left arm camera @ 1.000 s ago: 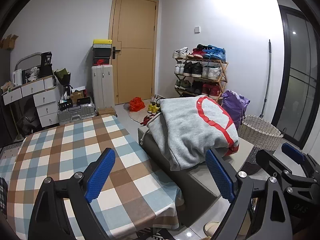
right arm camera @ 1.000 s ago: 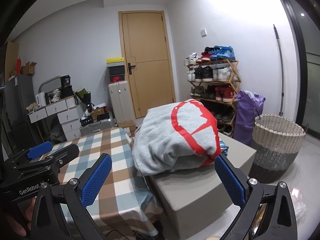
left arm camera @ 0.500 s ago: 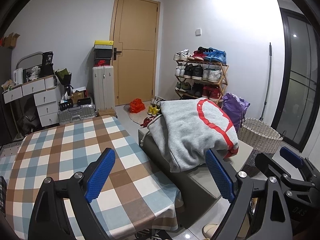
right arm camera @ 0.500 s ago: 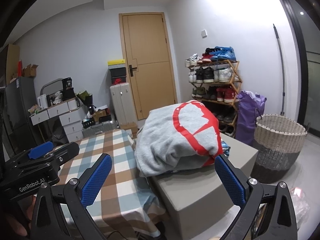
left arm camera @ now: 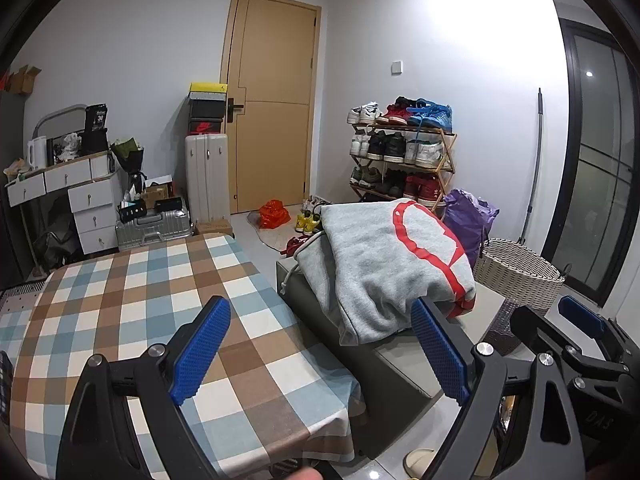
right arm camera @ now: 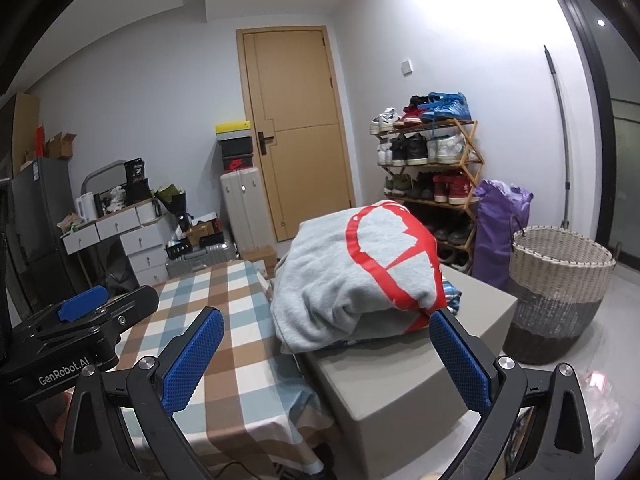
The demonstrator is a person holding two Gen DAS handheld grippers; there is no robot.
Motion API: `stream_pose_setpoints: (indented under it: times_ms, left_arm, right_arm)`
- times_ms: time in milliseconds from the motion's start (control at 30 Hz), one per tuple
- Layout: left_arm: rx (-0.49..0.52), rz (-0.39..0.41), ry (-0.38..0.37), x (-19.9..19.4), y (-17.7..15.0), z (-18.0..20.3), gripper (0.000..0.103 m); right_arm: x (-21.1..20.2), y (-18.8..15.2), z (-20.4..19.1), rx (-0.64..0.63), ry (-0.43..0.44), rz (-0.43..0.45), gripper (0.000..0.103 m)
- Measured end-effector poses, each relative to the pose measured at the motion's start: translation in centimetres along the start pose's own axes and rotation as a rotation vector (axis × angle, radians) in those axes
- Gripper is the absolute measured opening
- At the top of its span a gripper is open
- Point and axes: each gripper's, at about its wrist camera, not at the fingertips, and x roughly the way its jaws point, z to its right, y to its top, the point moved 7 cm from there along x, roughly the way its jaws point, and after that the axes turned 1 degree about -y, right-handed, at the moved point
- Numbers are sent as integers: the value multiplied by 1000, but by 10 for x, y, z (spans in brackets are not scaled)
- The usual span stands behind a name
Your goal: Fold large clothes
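**Sweatshirt lies ahead and to the right of both grippers**

On the left, the checked tablecloth covers a table whose top shows no clothing in either view. The left gripper hangs over the table's near right corner, jaws spread wide and holding nothing. Just right of the table stands a grey box seat, and on it rests the grey sweatshirt with a red print, heaped rather than flat, over other cloth whose striped edge peeks out beneath. A drawstring dangles from its left end toward the table.

From the left gripper the sweatshirt lies forward and to the right; its long side runs away from the camera, along the seat. The right gripper, jaws equally wide and empty, faces the heap almost squarely and looks the nearer of the two.

Whether this heap is waiting to be folded or was set down afterwards cannot be settled; its bunched, loose shape reads more like unfolded. Farther right stands a woven basket.
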Motion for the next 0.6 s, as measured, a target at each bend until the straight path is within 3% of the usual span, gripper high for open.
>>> stream_pose_setpoints:
  times_ms: [600]
  left_arm:
    - [4, 21, -10, -4, 1, 5, 89]
  right_arm:
    - [-3, 0, -1, 8, 10, -5, 103]
